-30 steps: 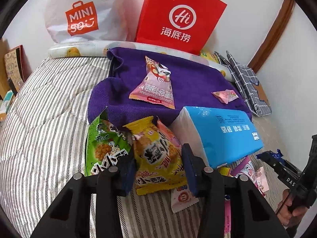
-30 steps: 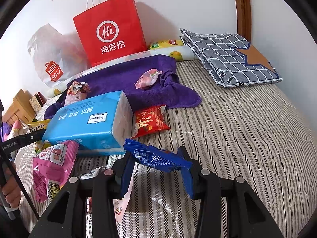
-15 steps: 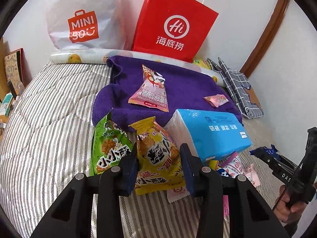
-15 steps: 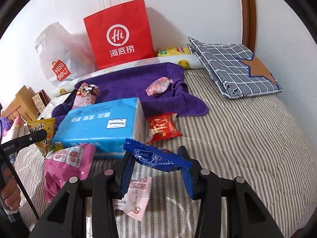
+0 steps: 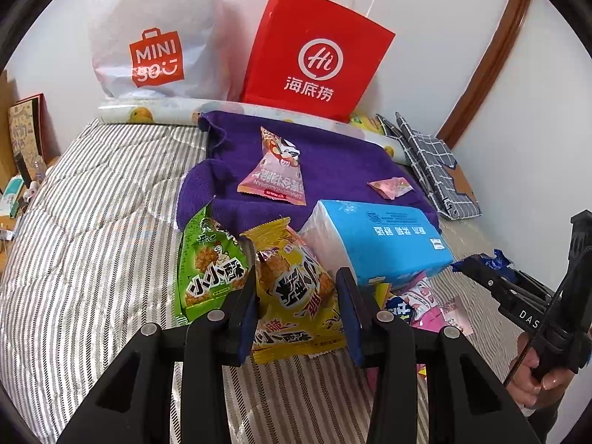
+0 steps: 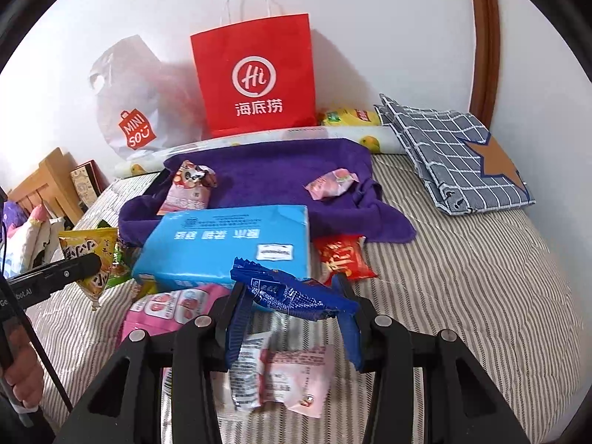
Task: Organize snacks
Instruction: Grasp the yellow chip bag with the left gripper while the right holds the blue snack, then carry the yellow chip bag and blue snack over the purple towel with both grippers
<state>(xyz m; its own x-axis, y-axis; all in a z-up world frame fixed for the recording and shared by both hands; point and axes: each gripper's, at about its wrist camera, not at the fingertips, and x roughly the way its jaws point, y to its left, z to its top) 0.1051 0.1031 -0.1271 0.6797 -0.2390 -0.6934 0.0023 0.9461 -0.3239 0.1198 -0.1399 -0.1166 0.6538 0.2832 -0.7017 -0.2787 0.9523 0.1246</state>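
My left gripper [image 5: 298, 296] is shut on a yellow snack bag [image 5: 296, 296] and holds it above the striped bed. A green snack bag [image 5: 207, 262] lies just left of it. My right gripper [image 6: 292, 307] is shut on a blue snack packet [image 6: 292, 290], lifted over the bed. A pink snack bag [image 5: 275, 172] and a small pink candy packet [image 5: 390, 187] lie on the purple towel [image 5: 333, 159]. A red packet [image 6: 344, 259] lies beside the blue tissue pack [image 6: 229, 244]. Pink packets [image 6: 288, 377] lie below my right gripper.
A red paper bag [image 5: 314, 59] and a white MINISO bag [image 5: 155, 48] stand against the wall at the back. A checked grey cloth [image 6: 455, 151] lies at the right. A wooden frame [image 6: 48, 185] and small items are off the bed's left edge.
Both grippers have risen and pulled back with their packets. The yellow bag has lifted off the bed. A pink packet has come into view under my right gripper.
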